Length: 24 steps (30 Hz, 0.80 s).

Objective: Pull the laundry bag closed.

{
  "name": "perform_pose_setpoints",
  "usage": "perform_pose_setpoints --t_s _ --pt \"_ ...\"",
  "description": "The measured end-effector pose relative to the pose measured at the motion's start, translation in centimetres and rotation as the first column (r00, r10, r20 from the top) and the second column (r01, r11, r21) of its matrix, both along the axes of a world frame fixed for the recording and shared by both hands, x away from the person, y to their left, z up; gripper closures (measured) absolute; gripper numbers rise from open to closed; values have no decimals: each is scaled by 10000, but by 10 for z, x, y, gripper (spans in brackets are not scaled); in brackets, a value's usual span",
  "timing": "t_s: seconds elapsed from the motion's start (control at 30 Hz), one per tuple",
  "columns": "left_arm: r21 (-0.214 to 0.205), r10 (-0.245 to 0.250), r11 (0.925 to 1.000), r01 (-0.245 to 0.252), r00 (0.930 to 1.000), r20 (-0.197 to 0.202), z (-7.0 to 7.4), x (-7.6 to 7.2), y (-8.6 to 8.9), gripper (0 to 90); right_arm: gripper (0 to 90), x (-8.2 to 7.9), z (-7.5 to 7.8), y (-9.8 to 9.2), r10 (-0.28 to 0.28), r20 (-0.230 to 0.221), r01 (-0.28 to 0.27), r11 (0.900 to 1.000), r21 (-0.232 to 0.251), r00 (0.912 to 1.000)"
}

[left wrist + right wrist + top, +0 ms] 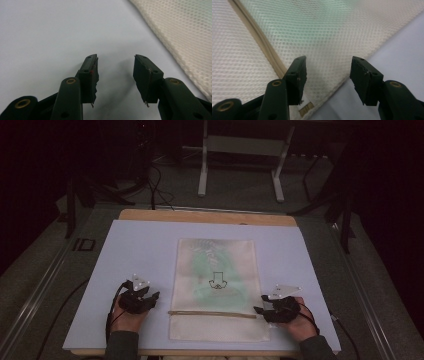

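Here, a mesh bag (216,287) lies flat mid-table between two grippers.
The left gripper (148,299) gapes beside its edge; the right gripper (260,310), jaws apart, straddles the other edge by the zip strip (212,313).

Mesh bag (215,287) between left gripper (150,298) and right gripper (260,310)

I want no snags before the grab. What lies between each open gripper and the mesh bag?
Nothing visible. The left gripper has bare sheet before the mesh bag; the right gripper already straddles the bag's edge.
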<state>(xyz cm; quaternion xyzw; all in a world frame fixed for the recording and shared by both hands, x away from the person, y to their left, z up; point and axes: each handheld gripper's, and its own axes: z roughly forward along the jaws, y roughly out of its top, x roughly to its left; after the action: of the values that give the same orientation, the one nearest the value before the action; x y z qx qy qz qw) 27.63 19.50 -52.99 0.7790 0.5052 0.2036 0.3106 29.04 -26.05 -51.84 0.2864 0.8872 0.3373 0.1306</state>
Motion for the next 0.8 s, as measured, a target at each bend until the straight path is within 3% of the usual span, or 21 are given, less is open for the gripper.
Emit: perform_pose_setpoints --t_s 0.1,0.2,0.8 --pt "-135 -95 9999 95 10000 -6 0 0 2 565 472 -1 1 1 119 -71 -119 9999 -50 9999" --pt "-302 -237 9993 229 9994 -271 -1 0 4 594 461 -2 2 3 358 -285 -365 9990 -256 9990" --pt "-282 -929 9952 933 9956 139 0 -4 -2 614 462 -5 10 18 858 -545 -908 9910 -979 9948"
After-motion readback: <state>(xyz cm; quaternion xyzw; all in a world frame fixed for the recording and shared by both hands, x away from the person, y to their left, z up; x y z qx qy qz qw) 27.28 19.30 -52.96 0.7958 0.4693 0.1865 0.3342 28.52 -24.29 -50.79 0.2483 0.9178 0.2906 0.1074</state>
